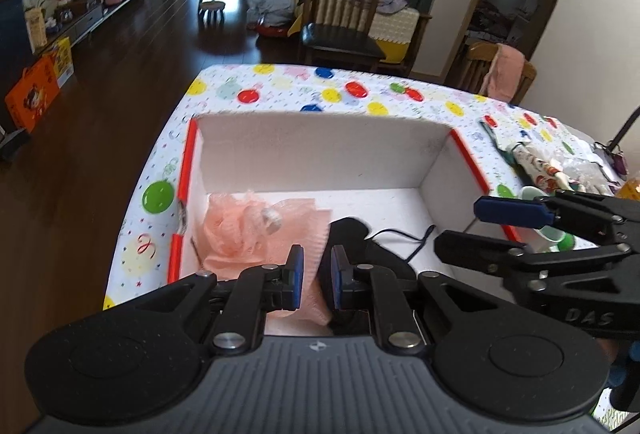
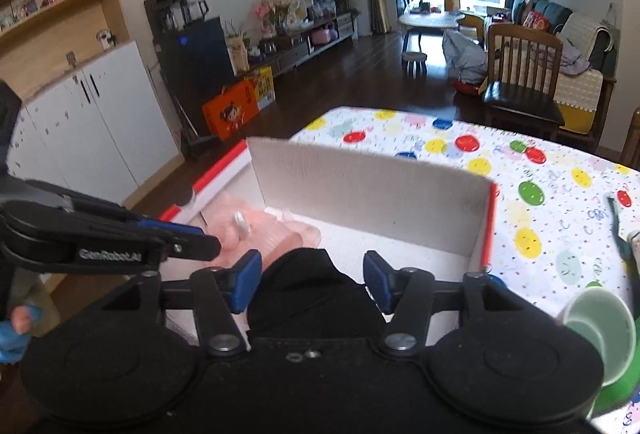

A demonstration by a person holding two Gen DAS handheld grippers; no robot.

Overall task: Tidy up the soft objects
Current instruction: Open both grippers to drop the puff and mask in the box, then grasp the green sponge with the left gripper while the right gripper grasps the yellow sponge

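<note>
A white box with red edges (image 1: pixel 320 150) stands on the dotted tablecloth (image 1: pixel 288 86). On its floor at the left lie a pink mesh pouf (image 1: pixel 236 226) and a pink cloth (image 1: pixel 308 222). The cloth runs up into my left gripper (image 1: pixel 316 274), which is shut on it. A black eye mask with a thin cord (image 1: pixel 352 230) lies beside the cloth. In the right wrist view the mask (image 2: pixel 304 286) sits under my right gripper (image 2: pixel 312 278), whose blue pads (image 2: pixel 248 278) stand apart and do not touch it. From the left wrist view the right gripper (image 1: pixel 460 230) hangs open over the box's right wall.
A pale green cup (image 2: pixel 600 330) stands on the table just right of the box. Beyond it lie a patterned pouch (image 1: pixel 532 158) and some plastic wrap. A wooden chair (image 1: pixel 340 22) stands at the table's far edge. Dark floor lies to the left.
</note>
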